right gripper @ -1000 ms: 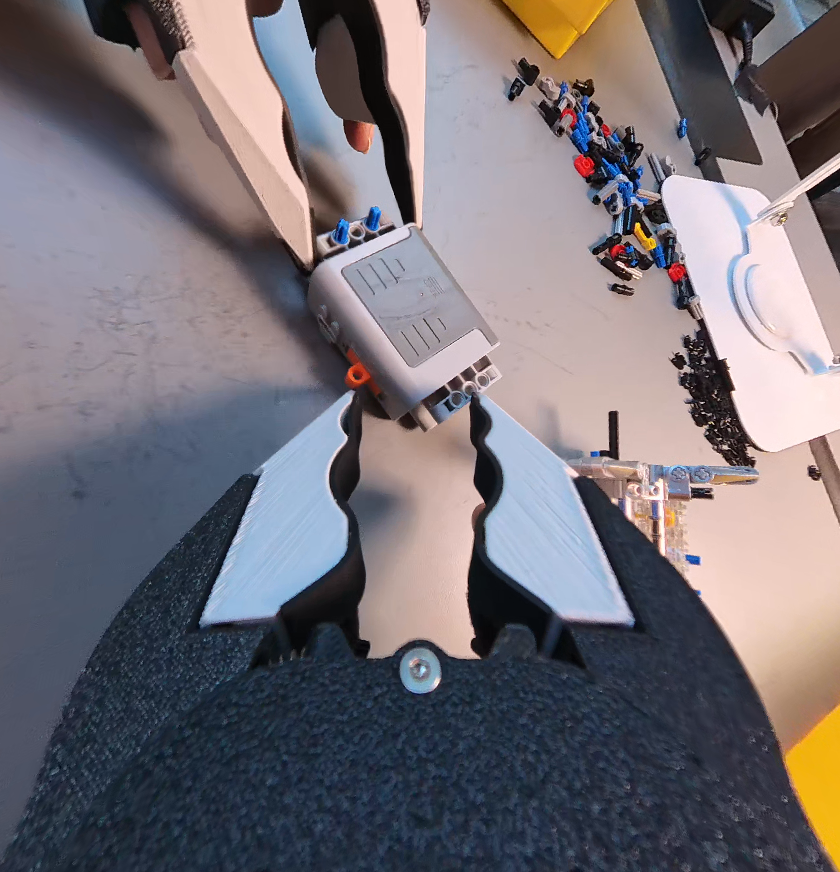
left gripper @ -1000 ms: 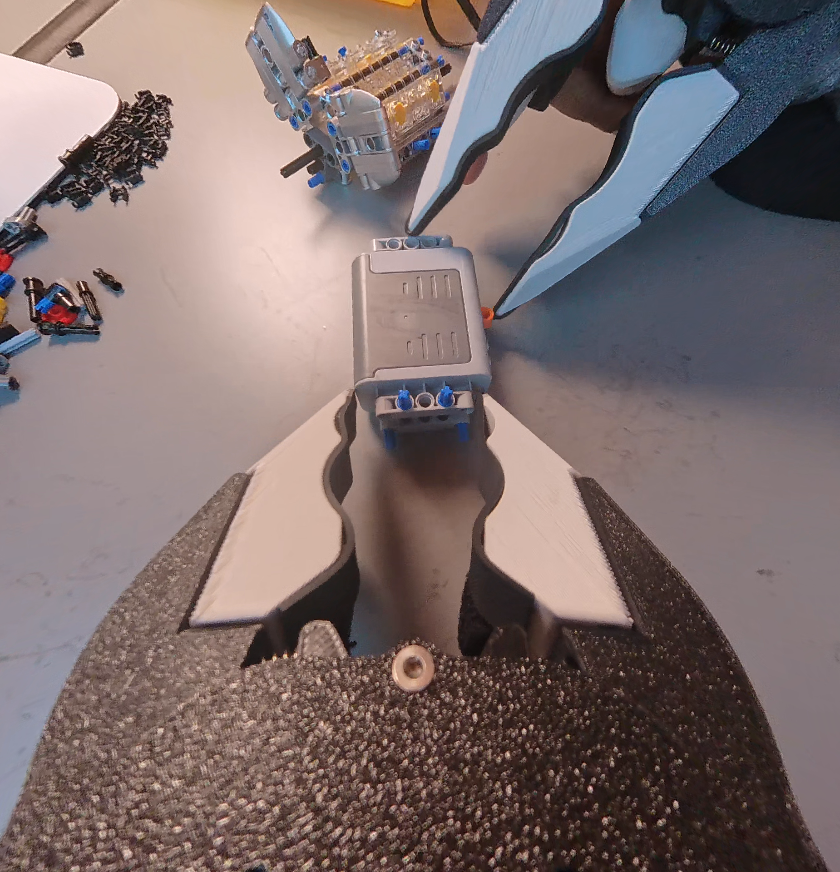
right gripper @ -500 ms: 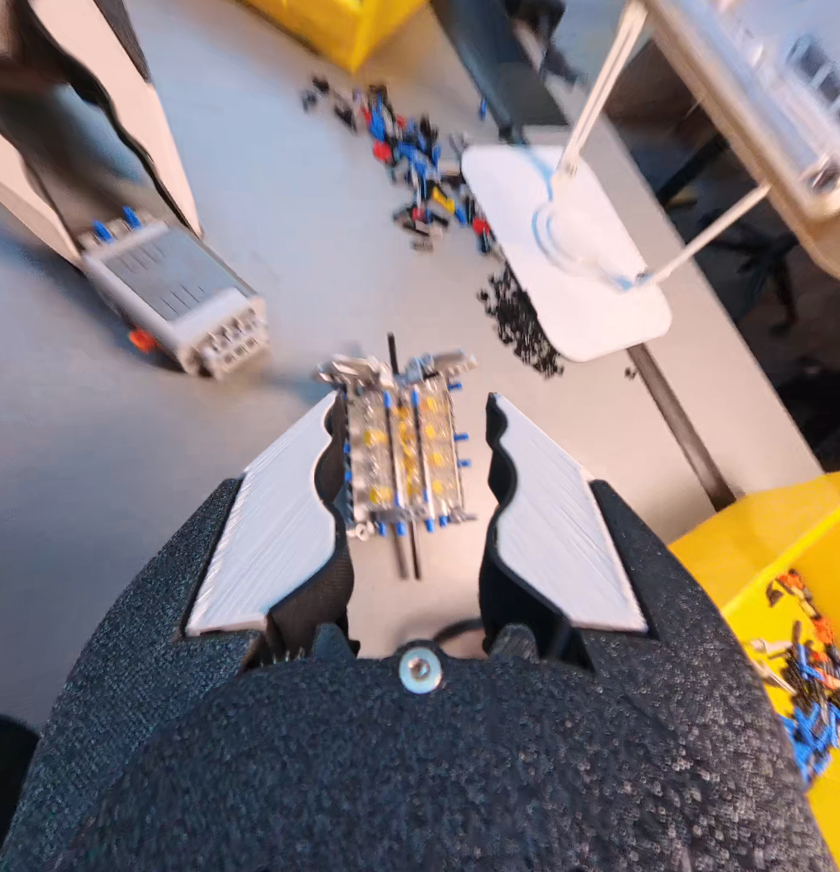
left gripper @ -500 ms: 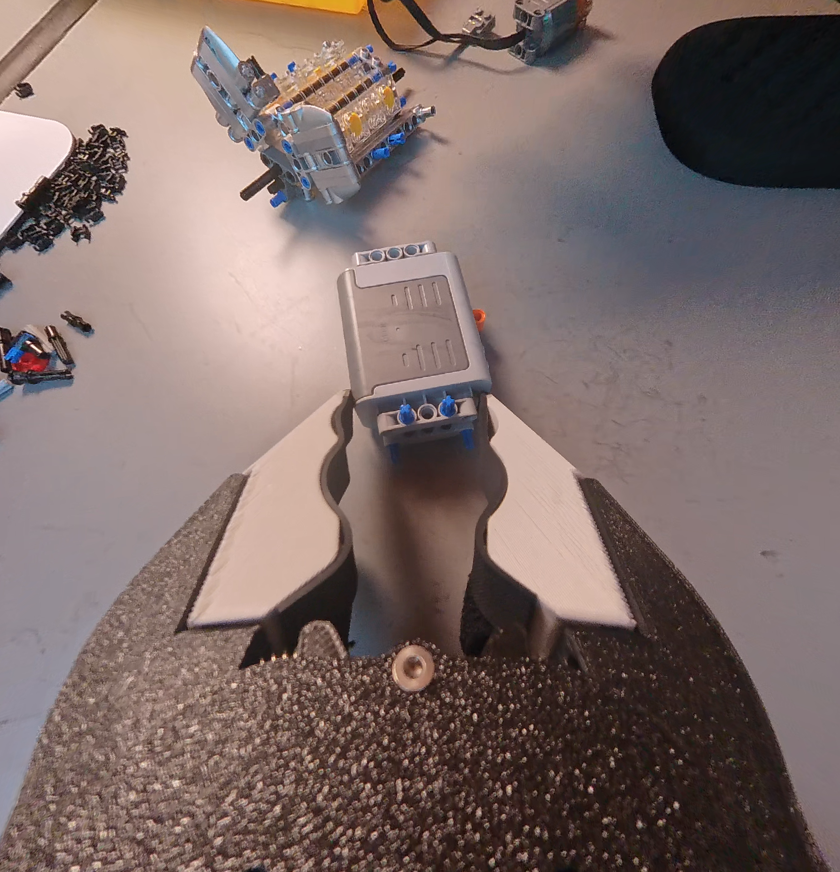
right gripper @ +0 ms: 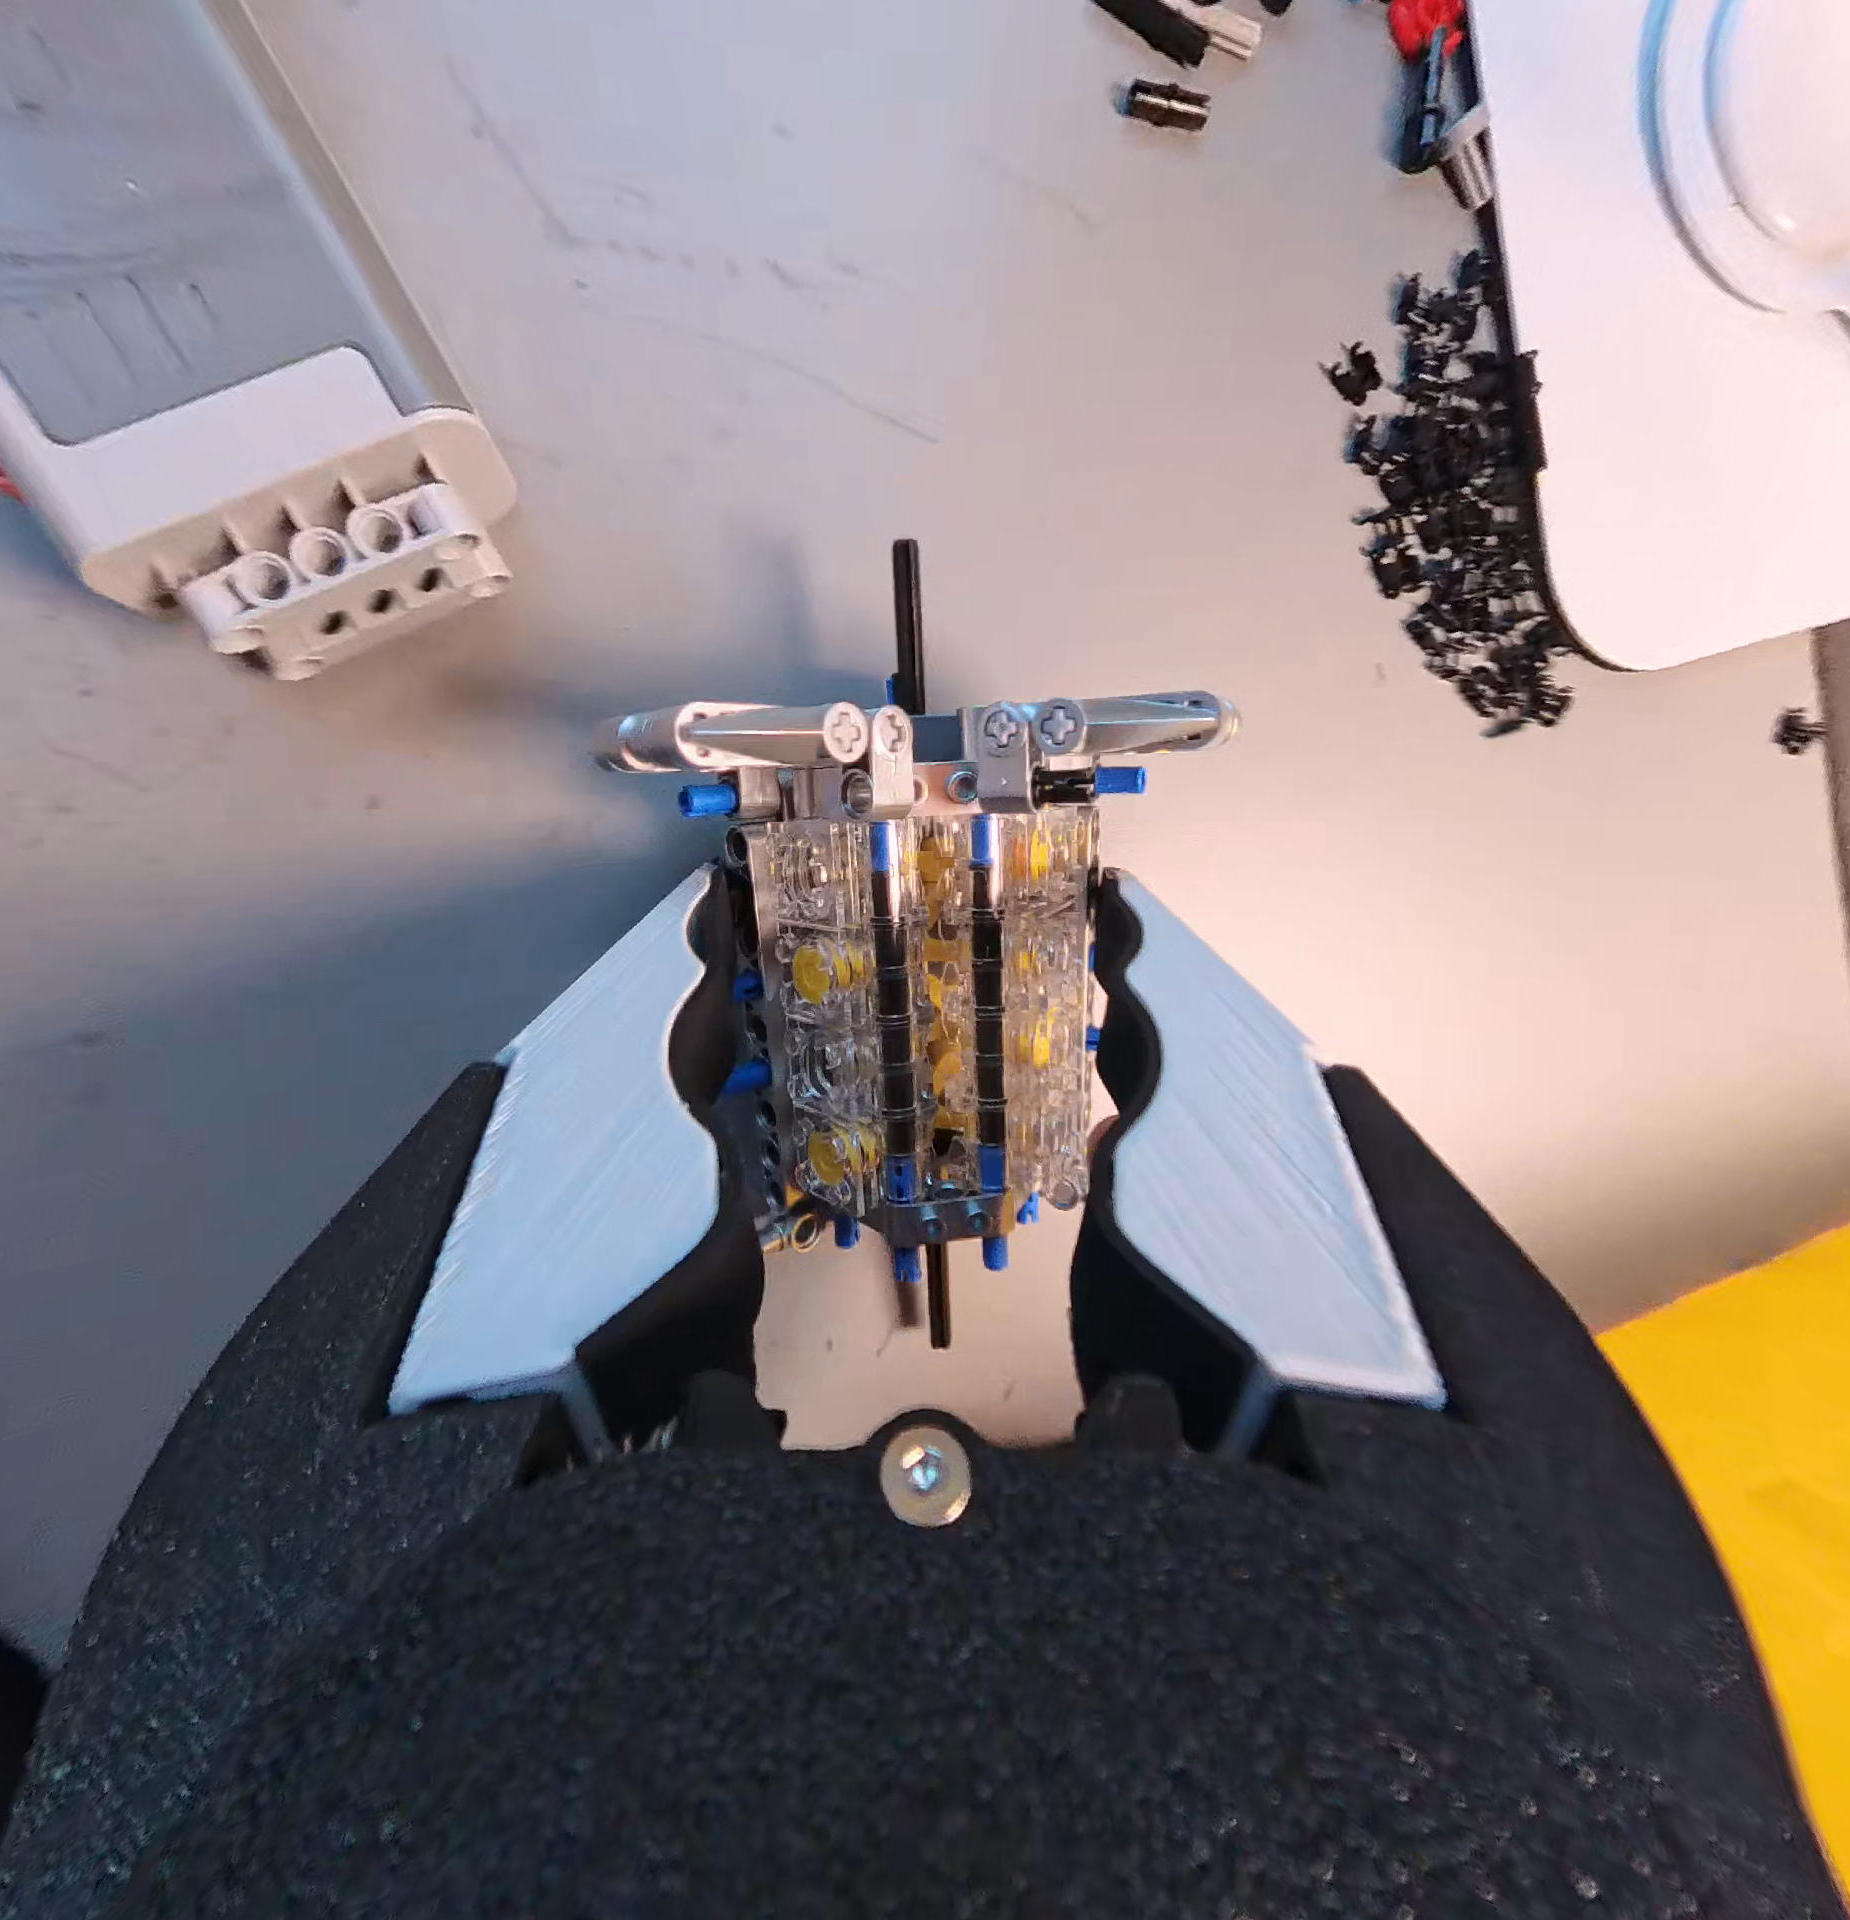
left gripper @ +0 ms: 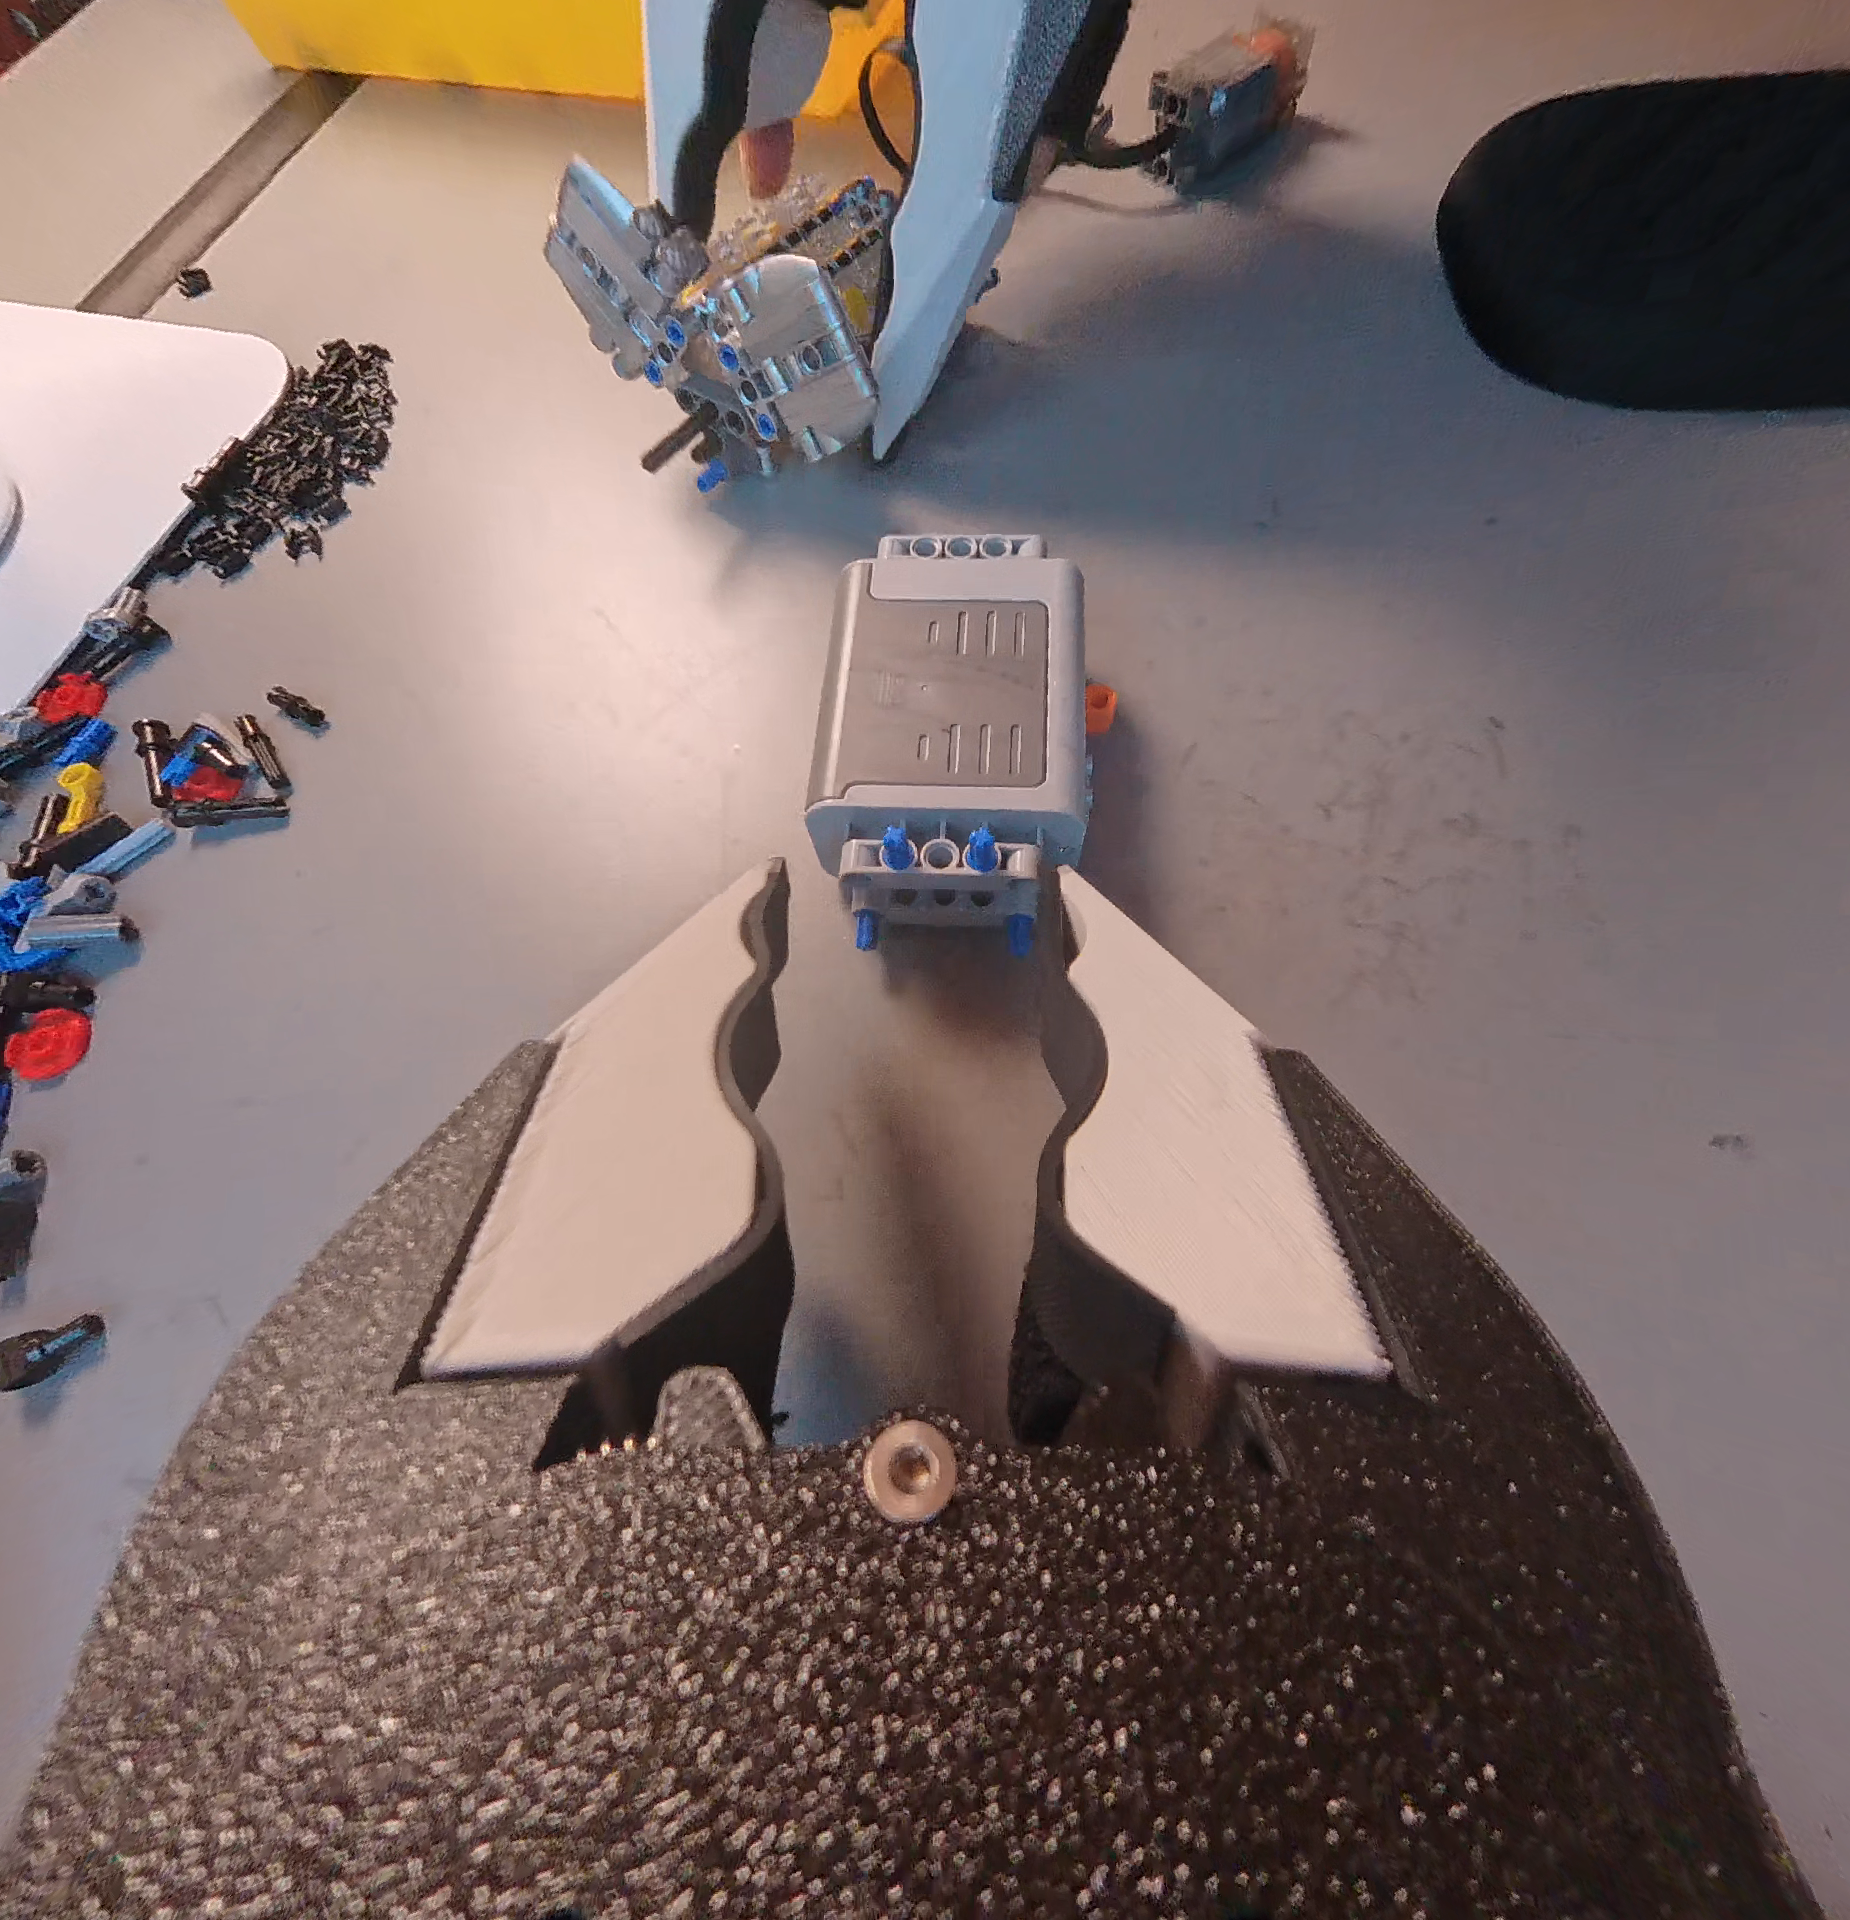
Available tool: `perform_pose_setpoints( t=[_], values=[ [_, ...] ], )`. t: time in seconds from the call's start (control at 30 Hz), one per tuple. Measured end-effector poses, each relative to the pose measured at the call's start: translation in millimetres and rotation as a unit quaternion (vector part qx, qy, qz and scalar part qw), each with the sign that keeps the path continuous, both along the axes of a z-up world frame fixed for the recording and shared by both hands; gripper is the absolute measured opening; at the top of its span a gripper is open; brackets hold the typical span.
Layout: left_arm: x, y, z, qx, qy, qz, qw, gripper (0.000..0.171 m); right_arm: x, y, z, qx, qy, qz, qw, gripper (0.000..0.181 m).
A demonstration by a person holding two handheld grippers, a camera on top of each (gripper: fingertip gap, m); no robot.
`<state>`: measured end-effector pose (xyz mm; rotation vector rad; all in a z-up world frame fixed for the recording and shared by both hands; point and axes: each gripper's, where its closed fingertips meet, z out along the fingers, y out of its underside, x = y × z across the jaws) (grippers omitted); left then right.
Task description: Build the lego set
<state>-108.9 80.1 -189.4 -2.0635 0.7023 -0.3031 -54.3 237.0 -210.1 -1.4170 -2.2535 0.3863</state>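
While the left gripper [left gripper: 926, 899] rests low over the grey table [left gripper: 1420, 935], the grey box [left gripper: 957, 707] lies straight ahead of it, its long axis running in line with the fingers and away from the camera. Its near end, a small beam block with blue pins [left gripper: 940, 878], sits right at the fingertips and between them. The fingers stand apart, a little wider than that pin block, and I cannot tell whether either tip touches it; they hold nothing. An orange tab [left gripper: 1103, 701] sticks out from the box's right side. Farther on and a little left of the box sits the brick engine model [left gripper: 734, 332], and the right gripper [left gripper: 786, 312] comes down on it from above, one white finger on each side. In the right wrist view the right gripper [right gripper: 905, 894] straddles that engine model [right gripper: 926, 997]; the model's long axis runs along the fingers, with its clear cylinder rows and two black rods pointing forward and a silver crossbar [right gripper: 916, 727] lying across just past the tips. Both dark inner pads look pressed against the model's sides, so the gripper reads as closed on it, though the model appears to sit on the table. The grey box [right gripper: 225, 364] lies ahead and to the left in this view, apart from the model. A heap of small black pins [right gripper: 1451, 499] hugs the edge of a white lamp base [right gripper: 1679, 364] to the right, loose coloured parts [left gripper: 59, 831] are scattered by the left gripper's left side, and a yellow bin [right gripper: 1752, 1455] stands near the right gripper.
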Motion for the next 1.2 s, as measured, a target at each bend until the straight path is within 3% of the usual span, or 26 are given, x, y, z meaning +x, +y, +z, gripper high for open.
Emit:
perform_pose_setpoints(
  t=[0.13,0.17,0.2,0.5,0.67,0.83,1.2],
  values=[
    [7,-3,-3,-0.009,0.001,-0.017,1.0,0.051,4,-29,25,-0.184,0.018,0.041,0.982,0.056],
    [9,-4,-5,-0.009,0.008,-0.019,1.0,0.052,4,-38,40,-0.236,0.034,0.056,0.97,0.035],
    [10,-4,-5,-0.008,0.012,-0.021,1.0,0.052,1,-40,54,-0.267,0.06,0.055,0.96,0.026],
    [9,-2,-13,-0.016,0.037,-0.008,0.999,0.05,-3,-52,55,-0.333,0.04,0.028,0.942,0.025],
    [8,-2,-12,-0.016,0.033,-0.006,0.999,0.048,-5,-59,76,-0.45,0.062,-0.004,0.891,0.026],
    [7,-1,-11,-0.016,0.027,-0.001,1.0,0.045,-6,-71,109,-0.546,0.111,0.005,0.83,0.026],
    [7,3,13,0.019,-0.048,0.01,0.999,0.044,-5,-93,132,-0.576,0.157,0.037,0.802,0.026]
  ],
)
